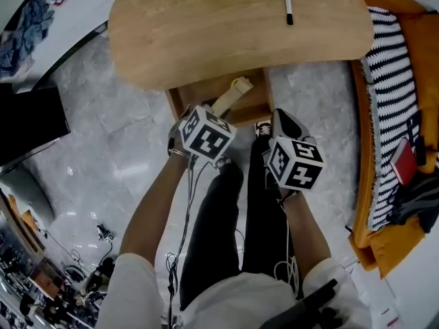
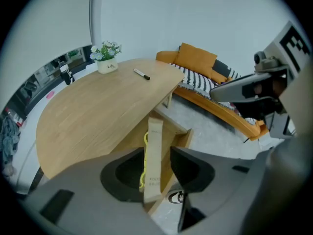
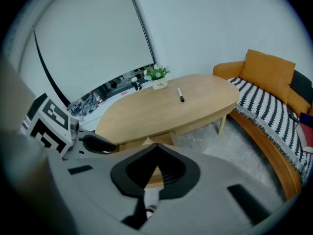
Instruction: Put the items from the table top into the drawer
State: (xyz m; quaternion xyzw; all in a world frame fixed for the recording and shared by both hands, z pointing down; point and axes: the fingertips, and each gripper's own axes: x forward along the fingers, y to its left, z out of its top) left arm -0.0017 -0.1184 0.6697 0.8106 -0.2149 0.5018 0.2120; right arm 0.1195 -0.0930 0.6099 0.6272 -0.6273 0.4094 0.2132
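A tan cardboard packet (image 2: 153, 153) with a yellow part stands tilted in the open drawer (image 1: 250, 101) under the wooden table (image 1: 226, 26). My left gripper (image 2: 157, 151) is open around the packet: its left pad lies close to the card and a gap shows at the right pad. In the head view its marker cube (image 1: 206, 134) hangs just in front of the drawer. A black marker pen (image 1: 288, 7) lies on the far tabletop. My right gripper (image 3: 157, 146) is shut and empty, its cube (image 1: 296, 163) to the right of the drawer.
A small white pot of flowers (image 2: 107, 63) stands at the table's far edge. An orange sofa (image 1: 411, 40) with a striped blanket (image 1: 387, 81) and a red book (image 1: 403, 162) runs along the right. The person's legs and a shoe (image 1: 263, 127) are below the drawer.
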